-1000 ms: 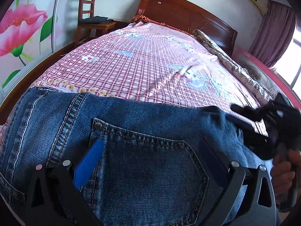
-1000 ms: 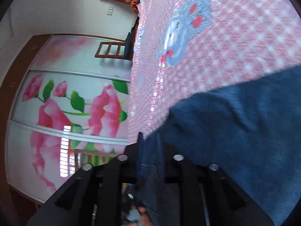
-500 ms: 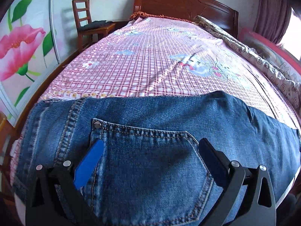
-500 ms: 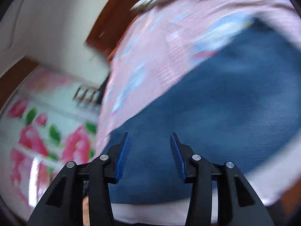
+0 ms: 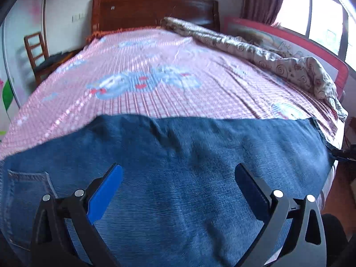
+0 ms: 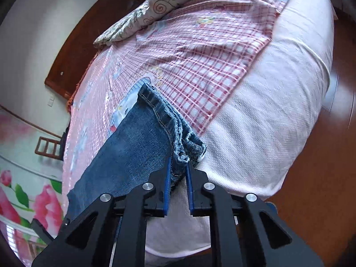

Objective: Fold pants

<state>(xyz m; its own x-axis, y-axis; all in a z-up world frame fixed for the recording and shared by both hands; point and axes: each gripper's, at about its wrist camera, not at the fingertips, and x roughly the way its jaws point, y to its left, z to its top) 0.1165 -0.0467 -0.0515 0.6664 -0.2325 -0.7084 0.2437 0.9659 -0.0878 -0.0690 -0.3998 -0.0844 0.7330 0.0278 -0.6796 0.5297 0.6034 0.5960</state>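
Observation:
Blue denim pants [image 5: 178, 178] lie flat along the near edge of the bed, a back pocket [image 5: 26, 191] at the far left. My left gripper [image 5: 178, 187] is open, its blue-padded fingers spread wide over the leg, holding nothing. In the right wrist view the pants [image 6: 133, 142] end in stitched hems [image 6: 169, 120] at the bed corner. My right gripper [image 6: 178, 171] is shut on the hem's near corner. It shows as a dark tip [image 5: 344, 153] at the right edge of the left wrist view.
A pink checked sheet [image 5: 166, 71] covers the bed over a white mattress [image 6: 267, 120]. A rumpled patterned quilt [image 5: 267, 53] lies along the right side by a red rail. A wooden headboard [image 5: 153, 11] and chair [image 5: 37, 53] stand behind. Wooden floor [image 6: 322, 178] lies below the corner.
My right gripper let go of the waist end, moved to the leg hems and closed on them. My left gripper shifted right along the pants, staying open.

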